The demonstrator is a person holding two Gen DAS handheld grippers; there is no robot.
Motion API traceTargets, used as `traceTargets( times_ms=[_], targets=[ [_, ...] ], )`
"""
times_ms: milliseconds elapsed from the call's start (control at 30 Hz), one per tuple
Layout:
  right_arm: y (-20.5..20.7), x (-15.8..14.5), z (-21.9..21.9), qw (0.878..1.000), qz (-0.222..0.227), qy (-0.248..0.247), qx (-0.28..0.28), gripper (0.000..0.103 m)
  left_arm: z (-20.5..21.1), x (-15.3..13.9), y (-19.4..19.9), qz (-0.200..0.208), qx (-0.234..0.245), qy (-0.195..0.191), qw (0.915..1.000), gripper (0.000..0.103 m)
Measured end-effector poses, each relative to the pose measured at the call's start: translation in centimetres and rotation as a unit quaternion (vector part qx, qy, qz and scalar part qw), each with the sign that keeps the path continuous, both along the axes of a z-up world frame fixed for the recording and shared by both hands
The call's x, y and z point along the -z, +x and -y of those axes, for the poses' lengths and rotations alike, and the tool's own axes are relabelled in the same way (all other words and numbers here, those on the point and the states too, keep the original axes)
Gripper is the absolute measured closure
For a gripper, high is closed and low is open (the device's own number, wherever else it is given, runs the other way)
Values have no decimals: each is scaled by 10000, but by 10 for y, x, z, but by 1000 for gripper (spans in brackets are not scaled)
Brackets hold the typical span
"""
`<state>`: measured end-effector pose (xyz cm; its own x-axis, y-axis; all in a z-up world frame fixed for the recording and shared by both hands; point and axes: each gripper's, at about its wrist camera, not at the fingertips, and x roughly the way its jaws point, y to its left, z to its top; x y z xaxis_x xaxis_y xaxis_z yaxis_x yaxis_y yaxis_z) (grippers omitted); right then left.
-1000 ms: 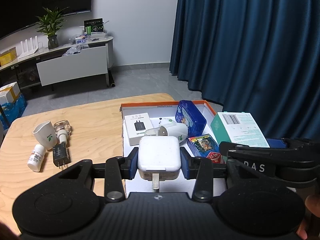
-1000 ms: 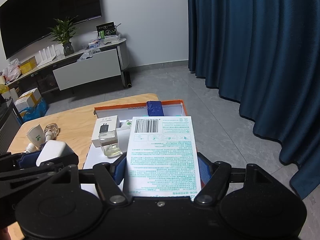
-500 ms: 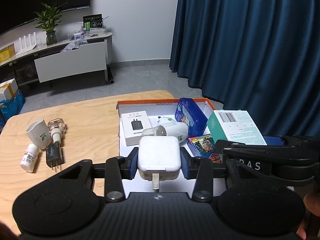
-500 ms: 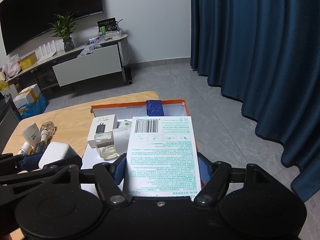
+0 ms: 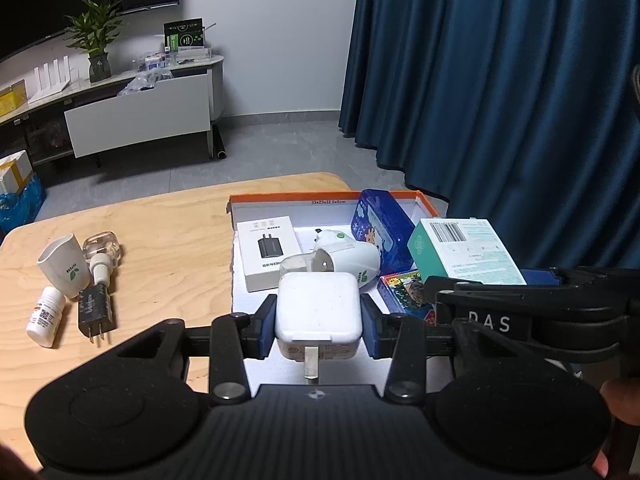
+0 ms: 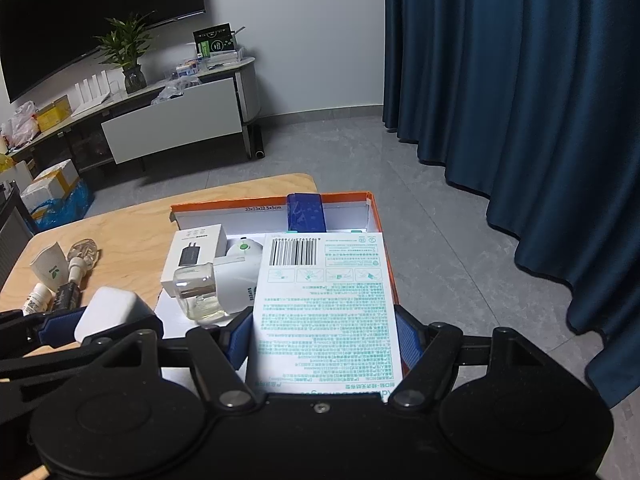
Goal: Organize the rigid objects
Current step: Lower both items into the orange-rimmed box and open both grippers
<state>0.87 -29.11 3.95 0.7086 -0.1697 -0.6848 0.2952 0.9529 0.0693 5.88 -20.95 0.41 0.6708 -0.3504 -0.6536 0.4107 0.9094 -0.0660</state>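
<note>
My left gripper (image 5: pixel 318 326) is shut on a white power adapter (image 5: pixel 318 312), held above the near left part of the orange-rimmed box (image 5: pixel 288 199). My right gripper (image 6: pixel 324 338) is shut on a green-and-white carton (image 6: pixel 326 304), held over the box's right side (image 6: pixel 370 208); the carton also shows in the left wrist view (image 5: pixel 464 256). Inside the box lie a white charger box (image 5: pixel 269 250), a white plug-in device with a glass bottle (image 5: pixel 340 258), a blue tin (image 5: pixel 380 228) and a colourful card pack (image 5: pixel 404 290).
On the wooden table (image 5: pixel 160 216) left of the box lie a white cup (image 5: pixel 64 264), a clear bottle (image 5: pixel 102 248), a small white pill bottle (image 5: pixel 45 316) and a black plug (image 5: pixel 96 310). A blue curtain (image 5: pixel 500 100) hangs at the right.
Both grippers have drifted slightly; the box and table objects sit a little lower and further left in the views. Both grips are unchanged.
</note>
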Motion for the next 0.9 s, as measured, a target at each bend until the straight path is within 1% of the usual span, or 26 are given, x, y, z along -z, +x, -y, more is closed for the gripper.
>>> traceTargets(
  times_ms=[433, 833, 867, 900],
  targets=[
    [16, 8, 7, 10000, -77, 25, -20, 19, 6, 6, 8, -60, -36, 6, 10000, 60],
    [21, 12, 12, 9999, -74, 117, -46, 17, 8, 8, 12, -97, -54, -26, 9999, 60],
    [21, 13, 12, 9999, -65, 120, -51, 19, 9, 9, 13, -105, -57, -29, 9999, 60],
    [21, 12, 13, 9999, -54, 121, -58, 19, 9, 9, 14, -114, -63, -38, 9999, 60]
  ],
)
